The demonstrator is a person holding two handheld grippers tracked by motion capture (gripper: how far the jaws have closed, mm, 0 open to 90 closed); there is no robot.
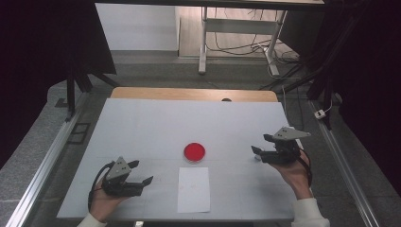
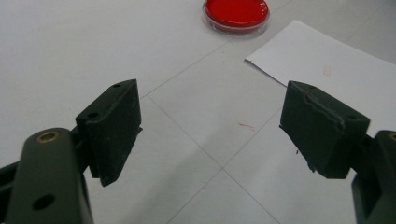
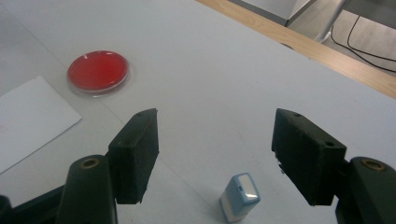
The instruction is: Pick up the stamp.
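Bench (image 1: pixel 142 123): white surface with faint ruled lines, a wooden edge along its far side in the high view.

Red ink pad (image 1: pixel 194 152): round, shallow, clear-rimmed dish with red fill, at the centre of the high view. It appears at the top edge of the left gripper view (image 2: pixel 236 14) and at upper left of the right gripper view (image 3: pixel 98 71). Nothing touches it.

Sheet of paper (image 1: pixel 194 189): white, rectangular, flat on the bench just below the ink pad in the high view, apart from it. One corner shows at upper right of the left gripper view (image 2: pixel 327 70); an edge shows at the left of the right gripper view (image 3: pixel 32 116).

Stamp (image 3: pixel 239 196): small block, white body with a pale blue top, standing on the bench at lower centre of the right gripper view, between the two jaws but touched by neither.

Left gripper (image 1: pixel 138 172): lower left of the high view, held in a hand; jaws spread wide apart over bare bench, holding nothing.

Right gripper (image 1: pixel 262 144): right of centre in the high view, held in a hand; jaws spread wide apart around the stamp, not closed on it.
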